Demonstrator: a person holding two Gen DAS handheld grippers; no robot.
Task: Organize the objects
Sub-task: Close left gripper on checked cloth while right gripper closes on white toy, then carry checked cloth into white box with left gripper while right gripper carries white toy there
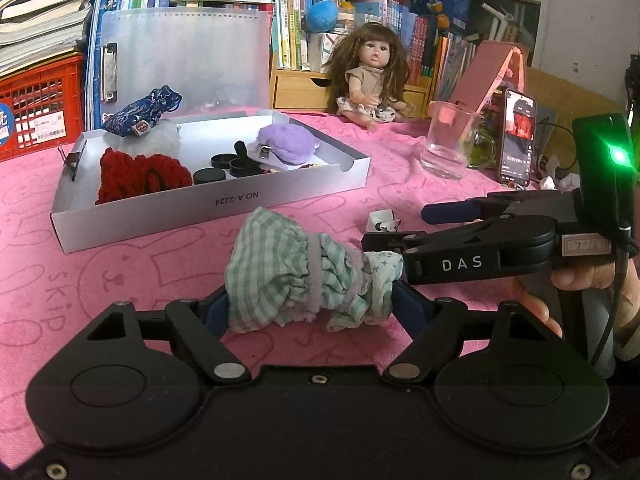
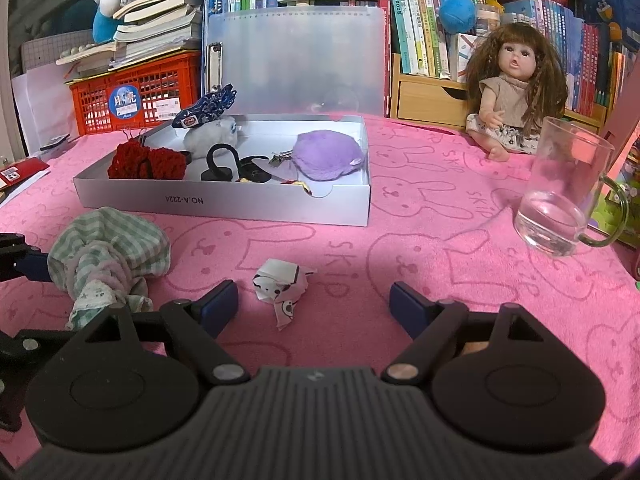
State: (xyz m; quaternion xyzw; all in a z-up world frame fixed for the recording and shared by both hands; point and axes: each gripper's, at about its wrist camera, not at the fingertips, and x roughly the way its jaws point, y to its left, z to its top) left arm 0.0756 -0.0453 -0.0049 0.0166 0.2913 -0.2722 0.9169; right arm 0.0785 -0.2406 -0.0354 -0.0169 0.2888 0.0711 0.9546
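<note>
Left wrist view: left gripper clamps green-checked fabric bundle, near silver cardboard box; right gripper spread wide, holding nothing.

Both views are evenly and fairly brightly lit by soft indoor light from above, with saturated colour on the pink cloth. Shadows are weak: a dim patch lies on the cloth just ahead of the right tongs, and the box throws a thin dark edge along its front wall. The glass carries pale highlights, and the clear folder behind the box shows a milky sheen. A green lamp flares brightly in the left view. Fisheye bending curves the bookshelves and darkens the corners. Near objects are sharp; distant book spines are slightly soft.
</note>
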